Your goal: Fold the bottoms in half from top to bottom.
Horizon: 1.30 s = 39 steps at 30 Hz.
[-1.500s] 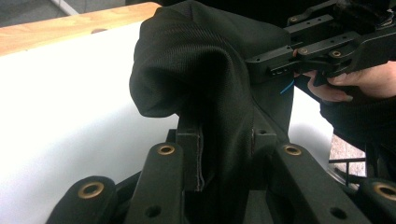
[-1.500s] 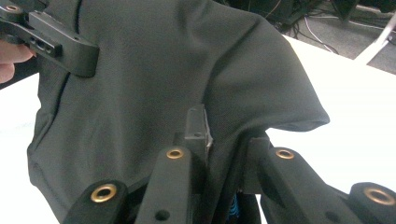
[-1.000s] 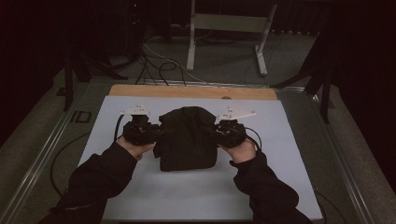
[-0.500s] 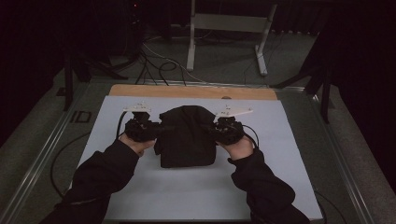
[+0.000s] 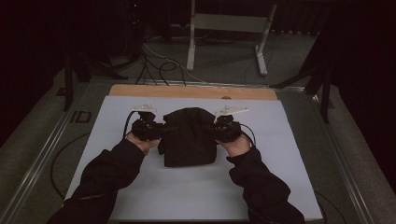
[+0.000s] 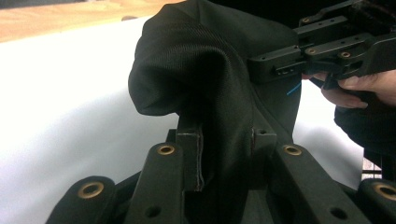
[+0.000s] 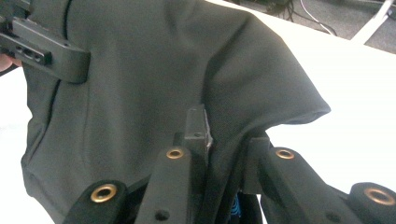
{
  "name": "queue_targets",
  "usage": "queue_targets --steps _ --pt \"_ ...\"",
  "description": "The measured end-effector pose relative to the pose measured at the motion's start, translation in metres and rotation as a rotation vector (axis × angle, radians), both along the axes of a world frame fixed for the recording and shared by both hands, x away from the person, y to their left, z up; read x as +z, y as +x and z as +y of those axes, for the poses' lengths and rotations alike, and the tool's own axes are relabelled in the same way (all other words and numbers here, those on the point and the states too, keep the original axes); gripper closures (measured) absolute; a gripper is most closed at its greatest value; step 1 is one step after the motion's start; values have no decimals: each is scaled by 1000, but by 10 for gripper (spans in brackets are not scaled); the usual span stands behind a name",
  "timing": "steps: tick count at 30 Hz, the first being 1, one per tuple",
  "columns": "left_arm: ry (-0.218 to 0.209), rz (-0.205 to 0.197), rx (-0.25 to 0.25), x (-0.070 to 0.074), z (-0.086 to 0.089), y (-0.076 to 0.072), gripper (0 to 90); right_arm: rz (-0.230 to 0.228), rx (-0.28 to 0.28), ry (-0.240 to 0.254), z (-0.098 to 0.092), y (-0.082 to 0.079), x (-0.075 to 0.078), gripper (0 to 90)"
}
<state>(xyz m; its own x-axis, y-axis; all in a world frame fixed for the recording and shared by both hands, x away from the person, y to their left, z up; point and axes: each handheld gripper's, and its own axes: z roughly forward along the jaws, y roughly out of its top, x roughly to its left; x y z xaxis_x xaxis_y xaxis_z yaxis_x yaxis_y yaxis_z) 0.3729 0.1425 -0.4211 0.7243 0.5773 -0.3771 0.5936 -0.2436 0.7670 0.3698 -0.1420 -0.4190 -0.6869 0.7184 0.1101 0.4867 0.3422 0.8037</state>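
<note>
Because each side needs even tension, the left gripper (image 5: 156,130) and right gripper (image 5: 215,129) pinch the black garment's (image 5: 187,137) opposite edges over the white worktop (image 5: 289,140).

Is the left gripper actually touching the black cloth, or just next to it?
Touching. In the left gripper view the left gripper has a fold of the black cloth pinched between its two jaws, the fabric pressed against both with no gap.
</note>
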Motion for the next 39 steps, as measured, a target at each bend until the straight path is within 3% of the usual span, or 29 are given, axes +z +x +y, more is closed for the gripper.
queue_targets --steps 15,21,33,39 --pt "19 53 20 -26 -1 17 735 52 -32 -23 2 16 -28 782" --pt "55 89 30 -41 -4 30 734 87 -45 -53 5 25 -40 781" --pt "65 127 72 -58 -2 48 732 95 -69 -82 9 39 -51 780" --pt "68 123 83 -64 -5 58 727 89 -86 -102 9 49 -55 780"
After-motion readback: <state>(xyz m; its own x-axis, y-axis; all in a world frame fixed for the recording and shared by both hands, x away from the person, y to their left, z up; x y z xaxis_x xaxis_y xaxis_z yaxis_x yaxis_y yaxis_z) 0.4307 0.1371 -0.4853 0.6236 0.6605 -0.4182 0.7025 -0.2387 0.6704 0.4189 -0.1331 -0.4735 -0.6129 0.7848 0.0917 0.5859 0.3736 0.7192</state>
